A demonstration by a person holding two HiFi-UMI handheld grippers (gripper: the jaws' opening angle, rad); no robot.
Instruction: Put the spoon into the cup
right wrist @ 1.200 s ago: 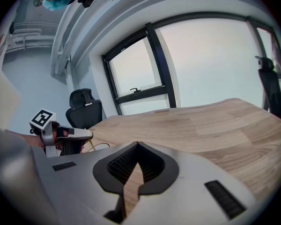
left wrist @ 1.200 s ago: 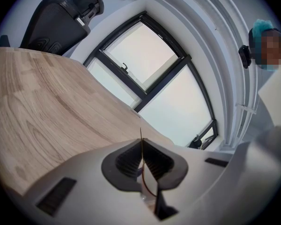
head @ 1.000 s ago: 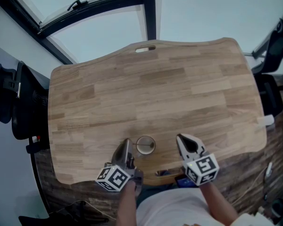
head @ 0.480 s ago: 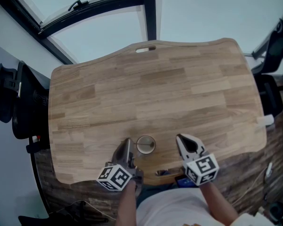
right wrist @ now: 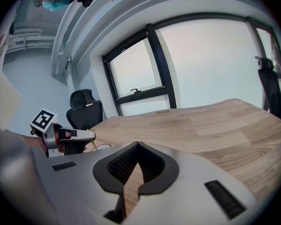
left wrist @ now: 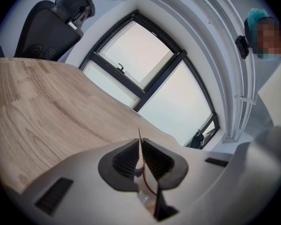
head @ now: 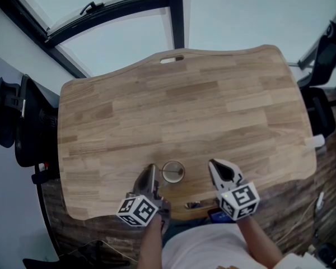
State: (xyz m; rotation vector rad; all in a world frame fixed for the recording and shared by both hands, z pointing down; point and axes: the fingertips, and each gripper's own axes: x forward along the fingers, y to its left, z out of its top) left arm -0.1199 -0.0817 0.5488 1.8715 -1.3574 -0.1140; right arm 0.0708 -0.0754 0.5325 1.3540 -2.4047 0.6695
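Head view looks steeply down on the wooden table (head: 185, 105), which fills the middle of the frame, with a black office chair (head: 11, 122) at the far left edge and another chair (head: 325, 55) at the upper right. Both of your tools sit at the table's near edge, low in the frame.

Your left gripper (head: 150, 171) is lower left of centre, and its tips lie just beside the left side of the cup (head: 172, 172); you cannot tell from above whether they touch it. Your right gripper (head: 215, 166) is to the right of the cup, a clear gap apart from it. The cup stands upright on the wood between the two tools, its round mouth facing up.

Left gripper view shows your jaws pinched nearly together on the spoon (left wrist: 140, 146), which you see edge-on as a thin sliver rising just past the ribbed pads.

Right gripper view shows your jaws closed tip to tip with nothing between them, only table wood behind the notch.
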